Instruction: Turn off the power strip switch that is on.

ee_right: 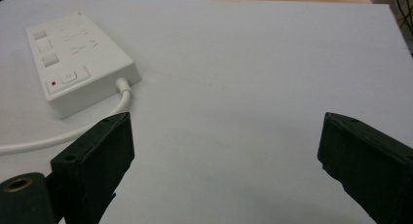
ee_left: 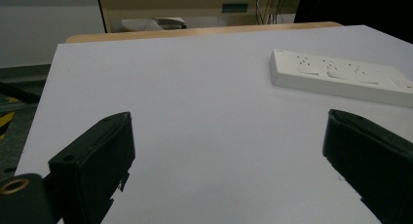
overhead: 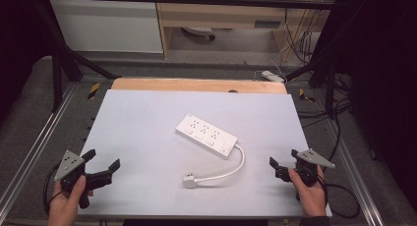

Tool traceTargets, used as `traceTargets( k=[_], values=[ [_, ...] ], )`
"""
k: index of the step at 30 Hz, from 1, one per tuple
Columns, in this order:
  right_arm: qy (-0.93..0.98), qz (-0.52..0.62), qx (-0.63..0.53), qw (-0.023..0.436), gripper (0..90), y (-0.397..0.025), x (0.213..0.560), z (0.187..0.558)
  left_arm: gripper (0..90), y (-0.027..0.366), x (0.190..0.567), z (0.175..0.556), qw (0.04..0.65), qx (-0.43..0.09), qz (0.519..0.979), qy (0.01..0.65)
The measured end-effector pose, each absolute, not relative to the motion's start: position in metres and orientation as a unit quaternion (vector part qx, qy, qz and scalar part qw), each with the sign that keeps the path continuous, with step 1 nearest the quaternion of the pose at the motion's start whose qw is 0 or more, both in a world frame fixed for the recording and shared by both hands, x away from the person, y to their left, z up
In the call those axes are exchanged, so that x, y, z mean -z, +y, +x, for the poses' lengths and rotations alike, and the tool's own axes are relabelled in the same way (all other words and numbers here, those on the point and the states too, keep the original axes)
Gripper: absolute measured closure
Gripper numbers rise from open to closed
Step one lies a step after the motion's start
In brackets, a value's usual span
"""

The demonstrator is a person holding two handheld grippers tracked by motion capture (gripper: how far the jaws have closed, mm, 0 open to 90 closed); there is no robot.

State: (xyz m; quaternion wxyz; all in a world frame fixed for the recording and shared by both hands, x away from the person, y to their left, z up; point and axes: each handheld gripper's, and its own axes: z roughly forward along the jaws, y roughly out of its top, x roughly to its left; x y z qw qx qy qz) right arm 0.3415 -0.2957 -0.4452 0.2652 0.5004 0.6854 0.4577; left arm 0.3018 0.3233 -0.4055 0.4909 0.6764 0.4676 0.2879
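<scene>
A white power strip (overhead: 207,135) lies flat near the middle of the white table (overhead: 147,123), also seen in the left gripper view (ee_left: 341,77) and the right gripper view (ee_right: 78,63). Its white cable (overhead: 231,169) curls toward the front and ends in a plug (overhead: 190,181). My left gripper (overhead: 102,163) is at the front left, open and holding nothing; its midpoint sits over bare table (ee_left: 226,151). Over at the front right, my right gripper (overhead: 284,159) stands open and holds nothing, with the strip to the left of its jaws (ee_right: 226,151).
A wooden board edge (overhead: 196,84) runs along the table's far side. Metal frame rails (overhead: 34,137) flank the table. Loose cables (overhead: 339,132) and a second white strip (overhead: 272,76) lie on the floor to the right.
</scene>
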Motion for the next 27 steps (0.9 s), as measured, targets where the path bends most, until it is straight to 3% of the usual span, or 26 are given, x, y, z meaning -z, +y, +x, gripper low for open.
traceTargets(
  k=[27],
  values=[
    [0.674,0.472,-0.504,0.264,6.7,-0.293,0.434,0.338,4.7,0.324,0.405,0.302,0.491,-0.285,0.677,0.468]
  ],
)
